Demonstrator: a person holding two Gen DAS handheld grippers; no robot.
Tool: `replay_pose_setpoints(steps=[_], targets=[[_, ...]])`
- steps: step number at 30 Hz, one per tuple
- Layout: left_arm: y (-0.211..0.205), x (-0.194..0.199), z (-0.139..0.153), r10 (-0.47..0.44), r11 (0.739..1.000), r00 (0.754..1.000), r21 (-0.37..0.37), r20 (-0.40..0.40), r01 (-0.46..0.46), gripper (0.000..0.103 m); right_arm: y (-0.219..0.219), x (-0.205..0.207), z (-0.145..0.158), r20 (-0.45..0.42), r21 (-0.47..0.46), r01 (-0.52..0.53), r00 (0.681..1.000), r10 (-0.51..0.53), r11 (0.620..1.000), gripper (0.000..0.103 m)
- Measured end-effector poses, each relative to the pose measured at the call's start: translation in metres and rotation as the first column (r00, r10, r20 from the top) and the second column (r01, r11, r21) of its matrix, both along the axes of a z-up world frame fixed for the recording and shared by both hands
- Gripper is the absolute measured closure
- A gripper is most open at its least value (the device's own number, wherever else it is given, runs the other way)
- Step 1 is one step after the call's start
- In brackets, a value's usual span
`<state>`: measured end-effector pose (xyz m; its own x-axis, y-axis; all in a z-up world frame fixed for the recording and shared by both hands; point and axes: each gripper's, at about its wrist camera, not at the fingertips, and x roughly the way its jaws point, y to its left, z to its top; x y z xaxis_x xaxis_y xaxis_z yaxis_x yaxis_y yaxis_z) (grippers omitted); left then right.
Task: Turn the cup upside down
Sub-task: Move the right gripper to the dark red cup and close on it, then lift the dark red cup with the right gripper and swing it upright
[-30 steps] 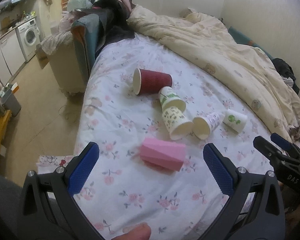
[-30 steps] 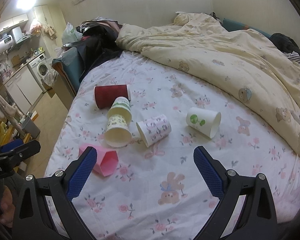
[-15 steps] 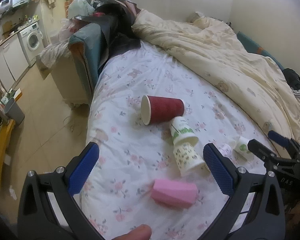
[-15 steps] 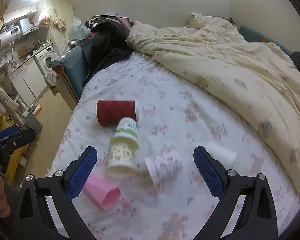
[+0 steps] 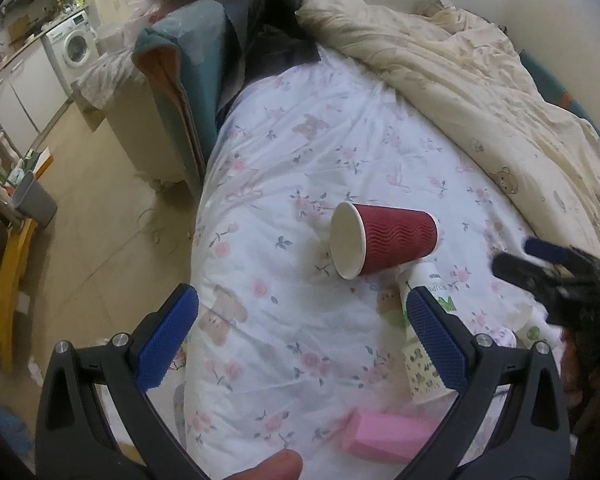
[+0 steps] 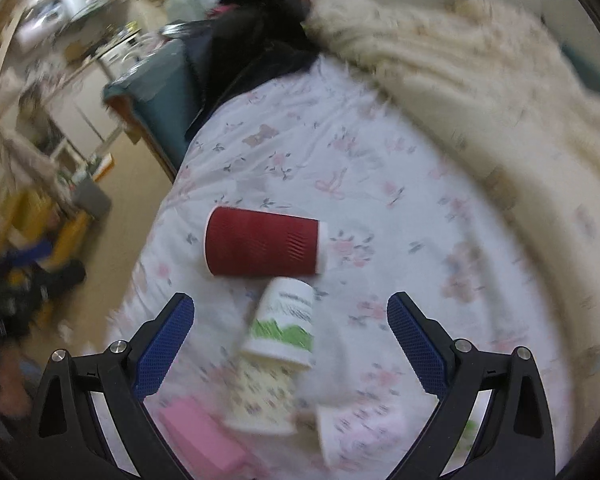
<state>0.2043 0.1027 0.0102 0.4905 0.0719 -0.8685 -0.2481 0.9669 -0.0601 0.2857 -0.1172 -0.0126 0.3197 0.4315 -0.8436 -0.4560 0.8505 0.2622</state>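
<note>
A red ribbed paper cup (image 5: 384, 242) lies on its side on the floral bed sheet (image 5: 300, 168), mouth toward the left. It also shows in the right wrist view (image 6: 262, 242). My left gripper (image 5: 300, 330) is open and empty, just short of the red cup. My right gripper (image 6: 290, 336) is open and empty above a white cup with green print (image 6: 284, 322). That cup lies on its side right below the red cup. A cream patterned cup (image 6: 260, 402) and a pink cup (image 6: 204, 436) lie nearer to me. The right wrist view is blurred.
A cream duvet (image 5: 480, 80) covers the bed's right side. A teal cushion and dark clothes (image 5: 204, 52) are piled at the far end. The bed's left edge drops to the floor (image 5: 112, 216). The right gripper shows at the right of the left wrist view (image 5: 556, 276).
Both grippers have moved forward over the bed toward the red cup, which now looks larger and nearer. The nearer cups have slid to the bottom of both views. Both stay open.
</note>
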Motion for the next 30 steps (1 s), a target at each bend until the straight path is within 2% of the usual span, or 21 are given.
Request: replay_pose_setpoints(steps=[2,3,6,9,14,16,20,22,24,30], targets=[[0.001,0.004,-0.004,-0.006,1.000,1.000,-0.004,-0.013,0.006,0.000,0.014,0.019,-0.009,-0.041,0.002,-0.037,0.998,0.037,0.999,0.003],[0.003,0.005,-0.008,-0.008,1.000,1.000,-0.013,-0.025,0.008,0.000,0.025,0.027,-0.015,-0.053,-0.035,-0.088,0.995,0.086,0.996,0.003],[0.009,0.008,-0.010,-0.002,1.000,0.999,-0.029,-0.041,0.001,0.000,0.055,0.037,-0.027,-0.074,-0.141,-0.289,0.957,0.281,0.947,0.004],[0.012,0.011,-0.012,-0.009,1.000,0.999,-0.011,-0.051,0.008,0.000,0.087,0.040,-0.038,-0.099,-0.263,-0.489,0.871,0.481,0.832,0.004],[0.022,0.015,-0.029,0.005,1.000,0.994,0.011,-0.113,-0.004,0.000,0.126,0.039,-0.056,-0.144,-0.418,-0.671,0.715,0.684,0.613,0.004],[0.029,0.016,-0.036,0.023,1.000,0.990,0.007,-0.142,-0.022,0.000,0.135,0.040,-0.062,-0.150,-0.447,-0.702,0.670,0.727,0.555,0.003],[0.034,0.016,-0.047,0.035,0.999,0.982,0.000,-0.185,-0.036,0.000,0.148,0.043,-0.084,-0.197,-0.472,-0.747,0.606,0.770,0.468,0.004],[0.034,0.015,-0.052,0.038,0.999,0.978,0.004,-0.206,-0.038,0.000,0.154,0.043,-0.097,-0.210,-0.499,-0.756,0.580,0.787,0.424,0.004],[0.033,0.015,-0.055,0.038,0.999,0.977,0.009,-0.212,-0.037,0.000,0.159,0.042,-0.106,-0.216,-0.528,-0.751,0.569,0.793,0.395,0.004],[0.028,0.016,-0.055,0.018,1.000,0.976,0.002,-0.215,-0.018,0.000,0.169,0.047,-0.131,-0.234,-0.536,-0.752,0.569,0.788,0.384,0.006]])
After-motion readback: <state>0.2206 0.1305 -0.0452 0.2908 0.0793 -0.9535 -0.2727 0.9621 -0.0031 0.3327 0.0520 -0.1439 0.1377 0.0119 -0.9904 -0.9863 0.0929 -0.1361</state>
